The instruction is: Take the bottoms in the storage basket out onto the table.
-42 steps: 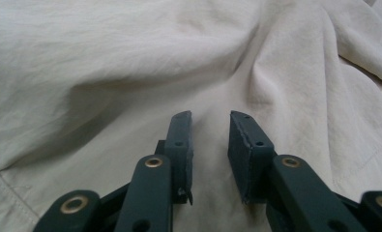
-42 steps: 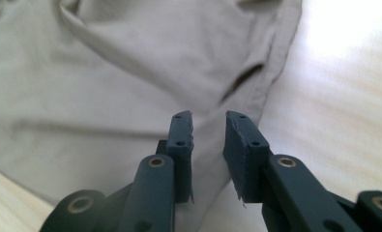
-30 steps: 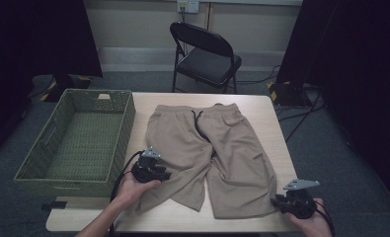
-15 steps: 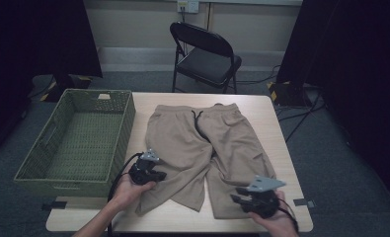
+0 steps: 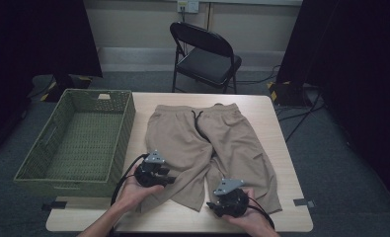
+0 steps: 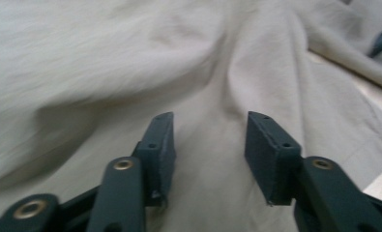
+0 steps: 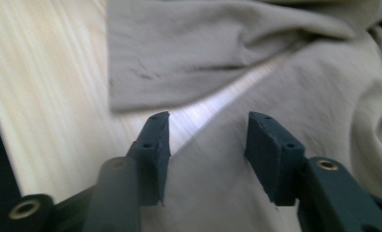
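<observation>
Both claws (image 5: 170,178) (image 5: 210,205) low over shorts (image 5: 217,143)

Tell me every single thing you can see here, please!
shorts: one, tan, spread flat on the table
drawstring: one, black, at the shorts' waistband
table: one, light wood, middle of the room
basket: one, green woven, at the table's left end
folding chair: one, black, behind the table
left claw: one, black, jaws apart over a shorts leg, just been opening
right claw: one, black, jaws apart at the other leg's hem, just been opening
</observation>
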`<action>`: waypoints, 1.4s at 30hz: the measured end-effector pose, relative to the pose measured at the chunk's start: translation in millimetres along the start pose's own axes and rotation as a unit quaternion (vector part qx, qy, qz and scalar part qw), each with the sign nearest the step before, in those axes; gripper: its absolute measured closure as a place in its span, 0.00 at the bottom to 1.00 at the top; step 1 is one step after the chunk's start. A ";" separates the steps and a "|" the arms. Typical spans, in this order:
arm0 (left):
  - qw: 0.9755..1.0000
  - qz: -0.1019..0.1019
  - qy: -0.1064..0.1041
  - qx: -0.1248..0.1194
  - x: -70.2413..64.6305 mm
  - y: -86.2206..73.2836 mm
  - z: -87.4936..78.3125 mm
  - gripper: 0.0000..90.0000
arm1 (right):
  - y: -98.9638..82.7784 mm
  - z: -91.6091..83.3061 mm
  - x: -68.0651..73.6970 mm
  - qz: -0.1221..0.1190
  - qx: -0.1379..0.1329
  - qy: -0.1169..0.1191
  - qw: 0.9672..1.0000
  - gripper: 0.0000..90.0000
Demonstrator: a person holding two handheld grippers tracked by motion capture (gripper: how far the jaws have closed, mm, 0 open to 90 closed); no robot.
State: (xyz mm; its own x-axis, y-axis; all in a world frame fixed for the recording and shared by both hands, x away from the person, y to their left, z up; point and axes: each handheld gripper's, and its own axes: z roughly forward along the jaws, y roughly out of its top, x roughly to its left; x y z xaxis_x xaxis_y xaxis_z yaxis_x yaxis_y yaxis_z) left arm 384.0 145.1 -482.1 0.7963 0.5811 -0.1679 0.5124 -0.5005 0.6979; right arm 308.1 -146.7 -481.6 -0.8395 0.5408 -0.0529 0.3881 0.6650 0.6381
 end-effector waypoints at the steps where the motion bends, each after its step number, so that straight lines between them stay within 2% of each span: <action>1: 1.000 0.004 -0.005 -0.001 -1.4 0.1 0.9 0.56 | -1.0 1.2 0.6 -0.002 0.003 -0.006 1.000 0.70; 2: 1.000 0.010 -0.001 0.007 -3.3 0.2 2.5 0.56 | -1.4 2.1 0.6 0.000 0.003 -0.006 1.000 0.74; 5: 1.000 0.018 0.006 0.020 -4.2 -0.4 5.6 0.58 | 0.0 1.6 -0.9 0.006 0.001 -0.016 1.000 0.96; 6: 1.000 0.020 0.011 0.020 -4.5 -0.9 6.2 0.62 | 0.4 -0.8 -2.8 0.014 -0.007 -0.015 1.000 0.98; 7: 1.000 0.020 0.011 0.020 -4.5 -0.9 6.2 0.63 | 0.4 -0.8 -2.8 0.014 -0.007 -0.015 1.000 0.98; 8: 0.999 0.025 0.016 0.028 -4.3 -1.2 6.0 0.69 | 1.3 -10.9 -8.5 0.034 -0.033 -0.011 0.999 0.99; 10: 0.999 0.029 0.025 0.029 -3.3 -1.5 5.7 0.78 | 1.0 -21.8 -15.6 0.058 -0.065 -0.002 0.996 0.99; 11: 0.999 0.029 0.025 0.029 -3.3 -1.5 5.7 0.84 | 1.0 -21.8 -15.6 0.058 -0.065 -0.002 0.996 0.99; 12: 0.999 0.027 0.033 0.032 -1.5 -1.3 4.6 0.88 | -1.0 -34.9 -25.2 0.073 -0.089 -0.013 0.993 1.00; 13: 0.999 0.026 0.032 0.034 0.1 -1.2 4.0 0.89 | -3.5 -40.6 -31.5 0.085 -0.097 -0.017 0.992 1.00; 14: 0.999 0.026 0.032 0.034 0.1 -1.2 4.0 0.90 | -3.5 -40.6 -31.5 0.085 -0.097 -0.017 0.992 1.00; 15: 0.998 0.023 0.038 0.037 1.4 -0.7 3.0 0.91 | -12.5 -49.4 -46.6 0.106 -0.103 -0.038 0.988 1.00; 20: 0.998 0.013 0.047 0.035 4.8 -0.8 2.3 0.91 | -30.1 -51.4 -72.6 0.128 -0.073 -0.078 0.986 1.00; 24: 0.998 0.010 0.053 0.034 5.9 -1.4 1.3 0.91 | -39.8 -44.5 -90.7 0.141 -0.037 -0.095 0.985 1.00; 25: 0.998 0.008 0.055 0.037 6.4 -1.2 0.7 0.91 | -43.1 -42.5 -95.6 0.147 -0.022 -0.104 0.983 1.00; 27: 0.998 0.004 0.055 0.035 7.8 -1.7 0.3 0.91 | -48.6 -40.8 -101.7 0.156 -0.007 -0.106 0.982 1.00; 31: 0.998 0.000 0.053 0.033 8.8 -2.3 -0.1 0.90 | -53.9 -39.9 -103.0 0.161 0.003 -0.099 0.982 0.98; 32: 0.998 0.000 0.052 0.034 9.0 -2.3 -0.1 0.90 | -52.1 -44.7 -98.9 0.153 -0.014 -0.100 0.983 0.83; 34: 0.998 -0.001 0.051 0.034 9.4 -2.2 -0.2 0.90 | -47.5 -53.1 -93.9 0.145 -0.045 -0.097 0.984 0.79; 35: 0.998 -0.001 0.051 0.034 9.4 -2.2 -0.2 0.90 | -47.5 -53.1 -93.9 0.145 -0.045 -0.097 0.984 0.79; 36: 0.998 -0.003 0.050 0.033 9.6 -2.4 -0.3 0.90 | -42.8 -61.7 -87.8 0.133 -0.071 -0.096 0.984 0.76; 37: 0.998 -0.003 0.049 0.034 9.9 -2.3 -0.3 0.89 | -40.8 -65.1 -84.7 0.130 -0.088 -0.085 0.984 0.76; 38: 0.998 -0.003 0.049 0.034 9.9 -2.3 -0.3 0.89 | -40.8 -65.1 -84.7 0.130 -0.088 -0.085 0.984 0.76; 39: 0.998 -0.003 0.048 0.035 10.5 -2.2 -0.5 0.89 | -35.3 -69.0 -76.8 0.118 -0.103 -0.076 0.985 0.80; 42: 0.998 -0.004 0.048 0.034 10.4 -2.3 -0.5 0.89 | -28.5 -67.9 -65.4 0.089 -0.099 -0.051 0.990 0.83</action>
State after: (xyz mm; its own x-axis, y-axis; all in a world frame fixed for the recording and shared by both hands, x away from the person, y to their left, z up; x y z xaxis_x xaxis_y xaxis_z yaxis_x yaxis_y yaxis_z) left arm 390.9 152.6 -485.1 0.7592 0.6425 -0.1039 0.5424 -0.5363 0.6467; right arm 326.1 -236.0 -444.2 -0.7183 0.6957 0.0028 0.4359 0.4469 0.7812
